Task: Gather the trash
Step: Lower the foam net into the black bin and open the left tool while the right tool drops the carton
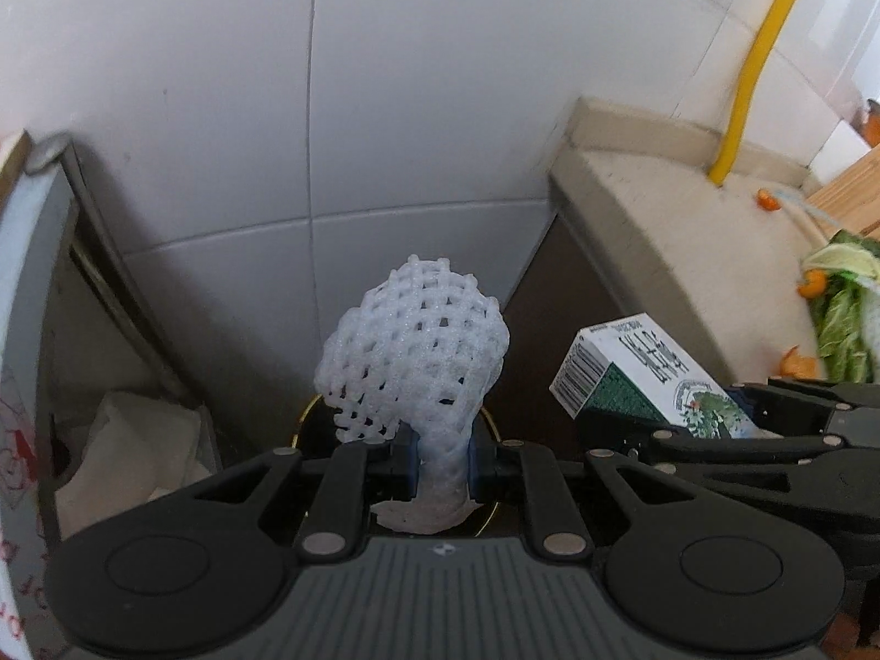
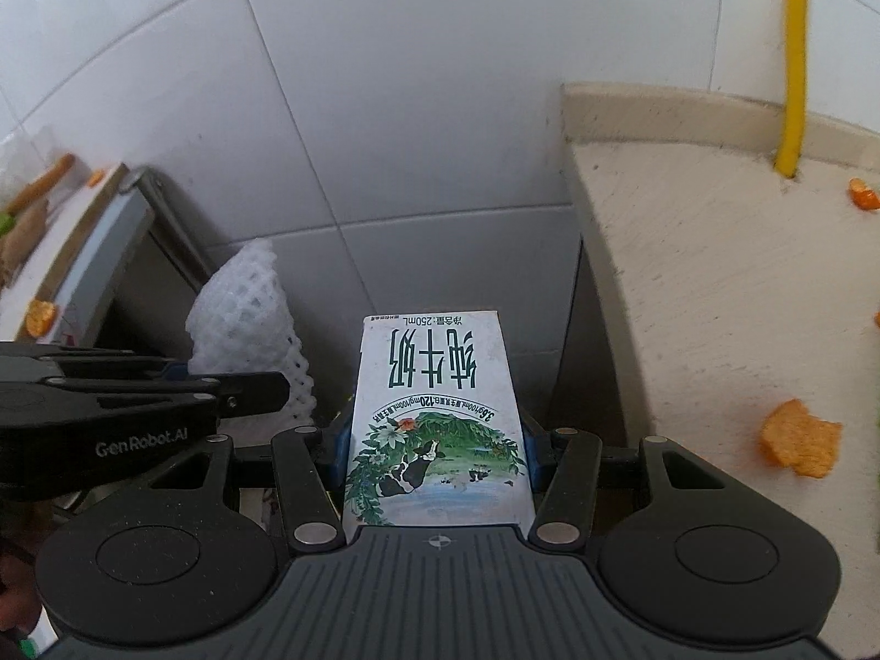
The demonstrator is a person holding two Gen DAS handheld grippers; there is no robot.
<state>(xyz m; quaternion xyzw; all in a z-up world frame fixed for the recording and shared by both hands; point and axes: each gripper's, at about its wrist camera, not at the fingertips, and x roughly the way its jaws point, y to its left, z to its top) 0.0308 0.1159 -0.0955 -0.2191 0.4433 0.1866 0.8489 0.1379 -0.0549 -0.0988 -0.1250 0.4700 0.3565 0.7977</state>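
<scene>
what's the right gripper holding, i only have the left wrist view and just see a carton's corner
Observer: The right gripper is shut on a milk carton printed with a cow.
Operator: any volume on it
Observer: It reads 250mL, upside down in the right wrist view.
Operator: trash near it i can't see
Observer: An orange peel lies on the beige counter. Your left gripper is shut on the foam fruit net.
</scene>
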